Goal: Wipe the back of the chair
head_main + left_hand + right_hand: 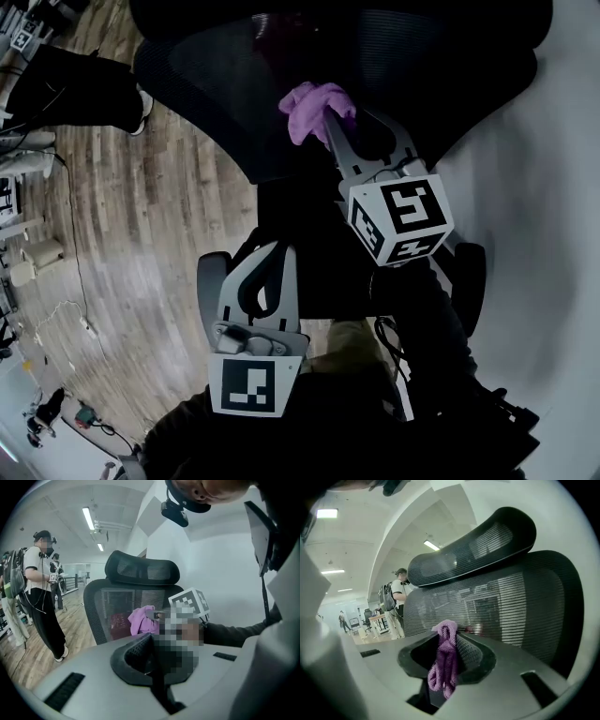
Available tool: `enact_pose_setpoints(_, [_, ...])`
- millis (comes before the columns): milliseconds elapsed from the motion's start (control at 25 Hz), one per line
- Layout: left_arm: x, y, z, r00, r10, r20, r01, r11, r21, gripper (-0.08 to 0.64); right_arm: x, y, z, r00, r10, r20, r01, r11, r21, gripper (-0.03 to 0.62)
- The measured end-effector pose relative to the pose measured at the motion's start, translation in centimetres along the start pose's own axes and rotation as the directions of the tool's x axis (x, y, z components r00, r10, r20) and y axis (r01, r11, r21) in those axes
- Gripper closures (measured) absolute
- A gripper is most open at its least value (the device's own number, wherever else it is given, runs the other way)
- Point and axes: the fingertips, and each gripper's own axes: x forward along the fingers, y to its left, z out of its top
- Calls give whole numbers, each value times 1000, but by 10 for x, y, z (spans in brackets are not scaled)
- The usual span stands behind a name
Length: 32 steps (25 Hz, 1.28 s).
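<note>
The chair back (216, 75), a black mesh panel, filled the top of my head view, and the purple cloth (314, 108) sat bunched against its near face, around the middle of the mesh. In the right gripper view I saw the same cloth (445, 663) hanging in a folded wad between the two dark pads, its top edge poking up just past the tips and the mesh (525, 606) close behind it, with the curved headrest (478, 545) above. So the right gripper (342, 122) was pinching the cloth, jaws clamped on it. I could not tell from these views how hard the cloth was pressed to the mesh. My left gripper (279, 251) hung lower and nearer to me, well apart from the cloth, its jaws pressed together with nothing between them. Its own view looked across at the chair, where I made out the headrest (140, 569), the cloth (143, 620) and the right gripper's marker cube (190, 603) beside it. Beyond the chair lay a wood floor (141, 216) on my left and a white wall (544, 187) on my right. A person (40, 588) with a backpack stood on that floor some way off.
</note>
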Motion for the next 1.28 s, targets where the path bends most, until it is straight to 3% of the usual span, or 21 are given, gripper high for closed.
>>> enact_pose_setpoints(800, [43,-88,23,996,-83,-25,84,995,59,554,-59,-107,20,994,-108,27,107,994,36,503])
enact_pose_setpoints(1280, [50,-114,27,989,-141,-48,144,985,89,554,-86,-137,24,984,-175,37,173,983,57,503])
